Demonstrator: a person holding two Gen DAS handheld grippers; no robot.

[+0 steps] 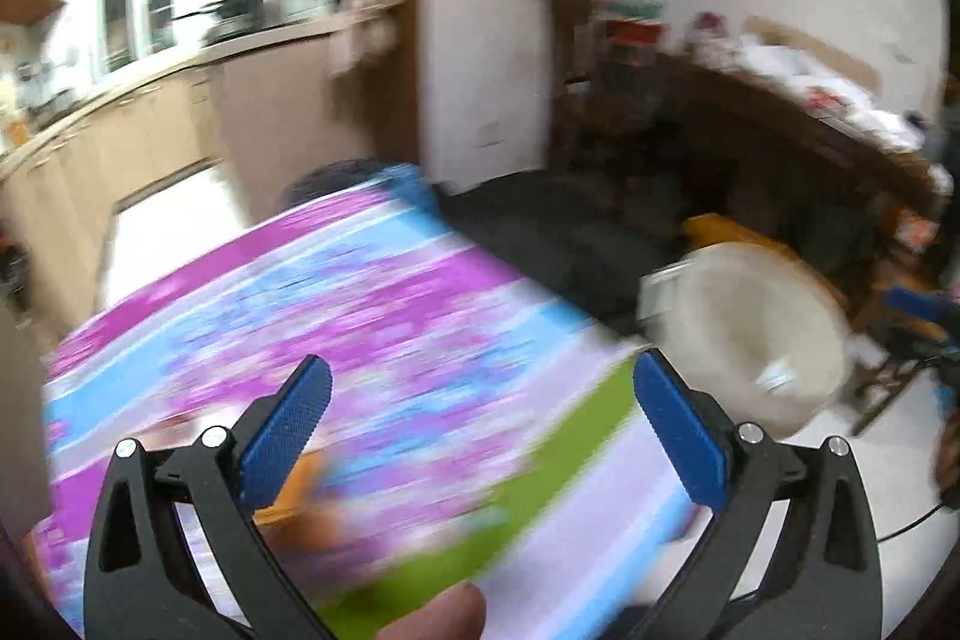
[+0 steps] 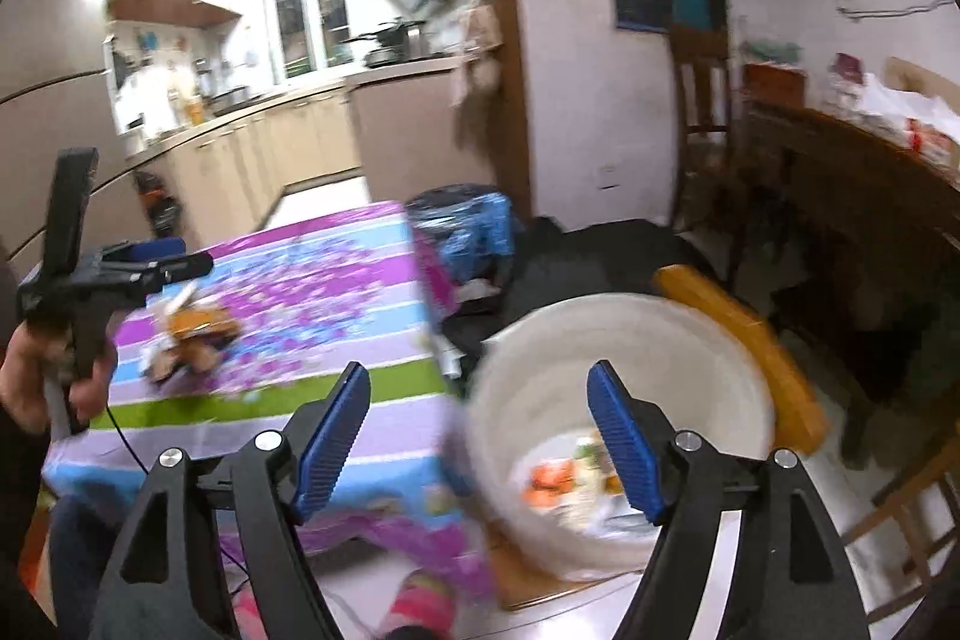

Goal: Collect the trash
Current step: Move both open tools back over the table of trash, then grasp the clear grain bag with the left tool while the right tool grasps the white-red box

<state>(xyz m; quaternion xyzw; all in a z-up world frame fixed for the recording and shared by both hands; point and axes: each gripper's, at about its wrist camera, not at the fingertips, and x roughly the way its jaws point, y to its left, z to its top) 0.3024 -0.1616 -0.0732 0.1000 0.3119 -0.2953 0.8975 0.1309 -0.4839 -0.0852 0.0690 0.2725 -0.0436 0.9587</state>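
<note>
striped floral tablecloth (image 2: 336, 280) (purple, blue, green), white bucket (image 2: 690, 340)

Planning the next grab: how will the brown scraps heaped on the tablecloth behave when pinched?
The brown scraps look loose and crumpled, so probably light and floppy. Being a ragged heap, bits may drop off. The tablecloth beneath may bunch up.

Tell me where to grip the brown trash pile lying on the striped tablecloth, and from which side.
Take the crumpled brown trash pile across its raised middle, from above: it lies low and loose on the striped purple, blue and green tablecloth, so a side approach would probably push it along.
</note>
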